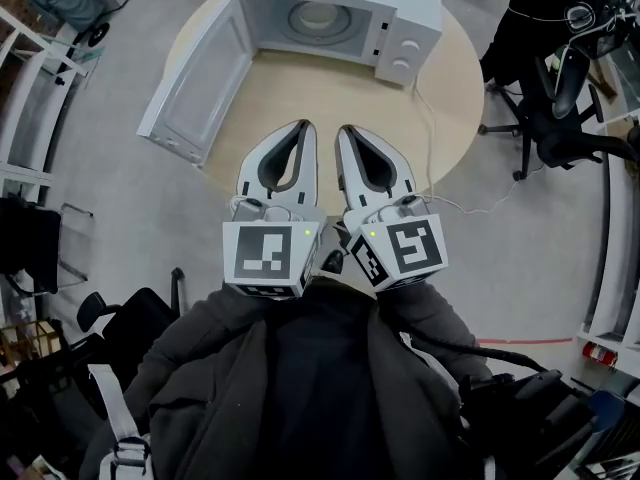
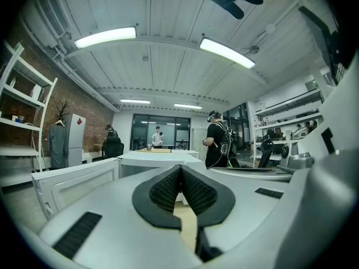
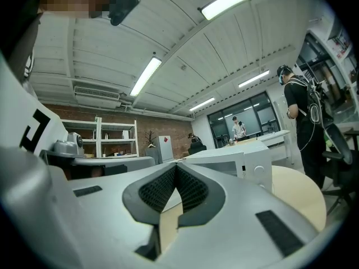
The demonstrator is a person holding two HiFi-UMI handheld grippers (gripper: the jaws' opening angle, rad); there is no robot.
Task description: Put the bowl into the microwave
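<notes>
A white microwave point(image 1: 400, 28) stands at the far side of a round wooden table point(image 1: 455, 98), its door point(image 1: 190, 93) swung wide open to the left. Inside the cavity lies a pale round shape point(image 1: 320, 16); I cannot tell whether it is a bowl or the turntable. My left gripper point(image 1: 303, 126) and right gripper point(image 1: 345, 130) hover side by side over the table's near edge, pointing level at the microwave. Both are shut with nothing between the pads. The left gripper view shows its closed tips point(image 2: 181, 167), and the right gripper view shows the same point(image 3: 175, 166).
A white cable point(image 1: 440, 143) runs from the microwave over the table's right edge. Black office chairs point(image 1: 560, 118) stand to the right, and another chair point(image 1: 130, 313) is at lower left. A person in black point(image 2: 219, 142) stands beyond the table. White shelving point(image 1: 30, 98) lines the left.
</notes>
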